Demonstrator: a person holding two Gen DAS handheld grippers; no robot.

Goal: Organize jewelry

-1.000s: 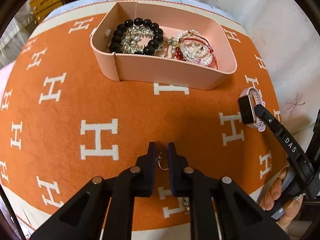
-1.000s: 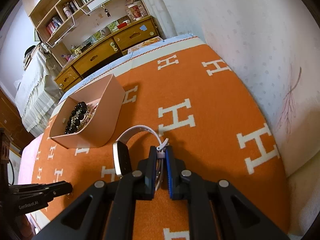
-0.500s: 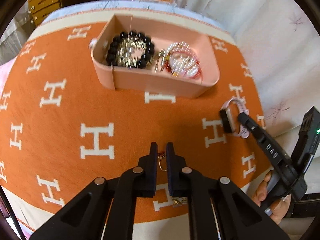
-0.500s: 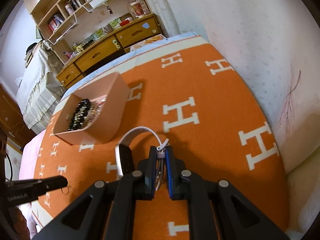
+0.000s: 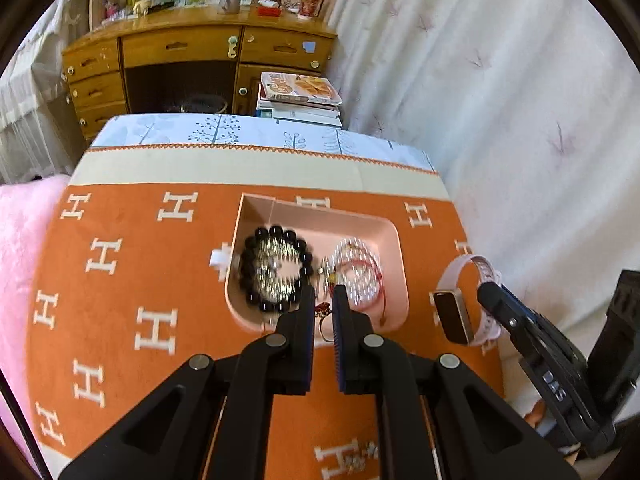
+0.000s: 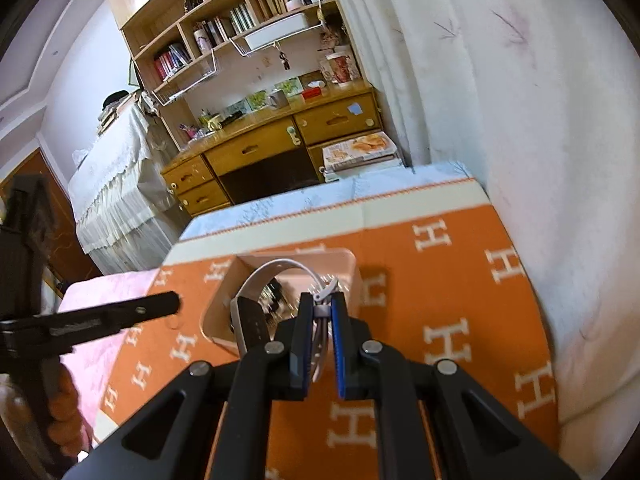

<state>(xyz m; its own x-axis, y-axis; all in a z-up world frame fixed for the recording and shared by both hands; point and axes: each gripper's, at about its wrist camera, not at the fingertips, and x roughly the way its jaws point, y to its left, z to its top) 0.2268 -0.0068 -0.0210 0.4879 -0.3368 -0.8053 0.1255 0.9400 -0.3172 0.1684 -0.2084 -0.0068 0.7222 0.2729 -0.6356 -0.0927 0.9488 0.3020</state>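
A pink tray [image 5: 394,236] sits on the orange H-pattern blanket [image 5: 132,280]. It holds a black bead bracelet [image 5: 276,270] and pearl and red bracelets [image 5: 360,270]. My left gripper [image 5: 322,308] is shut on a small earring [image 5: 323,314], raised over the tray's near edge. My right gripper [image 6: 322,312] is shut on the strap of a pink smartwatch [image 6: 250,316] and holds it lifted above the tray [image 6: 352,272]. In the left wrist view the watch [image 5: 452,316] hangs just right of the tray, with the right gripper [image 5: 490,294] on it.
A small jewelry piece [image 5: 360,456] lies on the blanket near the front edge. A white curtain [image 5: 520,120] runs along the right. A wooden desk [image 5: 200,52] and a stack of books [image 5: 300,96] stand beyond the far end. A pink cloth [image 5: 20,240] lies left.
Both grippers rose and moved toward the tray. The right one lifted the watch off the blanket, now over the tray. The left one carried the earring to the tray's near edge.
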